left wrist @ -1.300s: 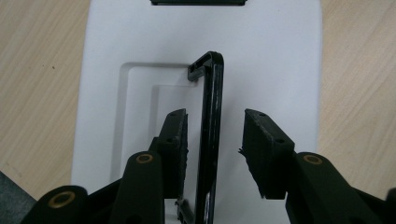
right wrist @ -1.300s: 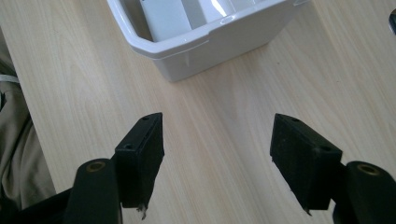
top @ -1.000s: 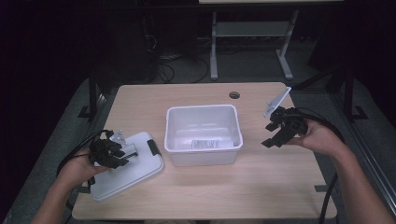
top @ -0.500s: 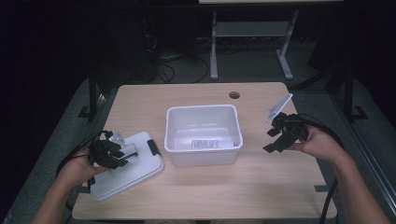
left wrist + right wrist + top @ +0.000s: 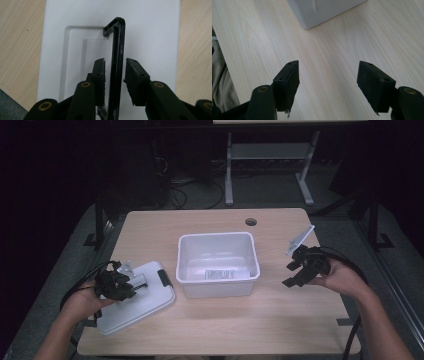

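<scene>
Over white lid [image 5: 135, 300], left claw [image 5: 115, 75] closing around black handle [image 5: 117, 50] (pads not touching), right claw [image 5: 328, 82] apart.

Bin [image 5: 325, 11] cut off by top edge, right gripper view.

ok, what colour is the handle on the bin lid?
Black, against the white lid. The handle shows best in the left gripper view.

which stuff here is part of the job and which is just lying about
Part of the job:
- white lid with its black handle, which stands between the left tongs; their jaws have just been closing and the pads are not yet pressing on it
- white bin, open, beside the lid
- right tongs, open over bare table

Lying about:
- table's cable hole
- metal stand behind the table
</scene>
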`<action>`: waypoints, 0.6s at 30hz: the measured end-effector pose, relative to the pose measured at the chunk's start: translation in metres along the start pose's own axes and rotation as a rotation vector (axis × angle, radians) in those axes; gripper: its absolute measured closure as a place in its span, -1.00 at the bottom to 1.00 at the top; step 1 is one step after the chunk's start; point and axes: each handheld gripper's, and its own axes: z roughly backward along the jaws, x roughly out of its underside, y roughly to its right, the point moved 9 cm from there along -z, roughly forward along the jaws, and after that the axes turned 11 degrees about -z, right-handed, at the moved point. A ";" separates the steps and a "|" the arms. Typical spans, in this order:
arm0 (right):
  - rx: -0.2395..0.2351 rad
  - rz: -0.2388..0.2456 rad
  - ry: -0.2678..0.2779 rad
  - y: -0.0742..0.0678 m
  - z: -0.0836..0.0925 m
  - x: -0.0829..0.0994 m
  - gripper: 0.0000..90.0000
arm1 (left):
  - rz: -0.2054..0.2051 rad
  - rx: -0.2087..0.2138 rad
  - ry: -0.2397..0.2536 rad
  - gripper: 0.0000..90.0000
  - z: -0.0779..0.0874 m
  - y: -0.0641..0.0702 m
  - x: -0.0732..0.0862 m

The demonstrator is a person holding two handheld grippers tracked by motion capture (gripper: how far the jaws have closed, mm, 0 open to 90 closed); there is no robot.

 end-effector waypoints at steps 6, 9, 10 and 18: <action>-0.005 -0.003 0.002 0.000 -0.002 0.002 -0.25 | -0.001 -0.001 0.000 0.71 0.000 -0.001 -0.001; -0.004 -0.010 -0.001 0.000 -0.001 0.003 -0.25 | -0.005 -0.003 -0.002 0.75 0.000 -0.002 0.000; -0.006 -0.008 0.004 0.001 0.000 0.003 -0.25 | -0.006 -0.007 -0.002 0.79 0.000 -0.002 0.000; -0.008 -0.005 0.004 0.001 -0.001 0.003 -0.25 | -0.019 -0.025 -0.004 0.83 0.000 -0.006 -0.002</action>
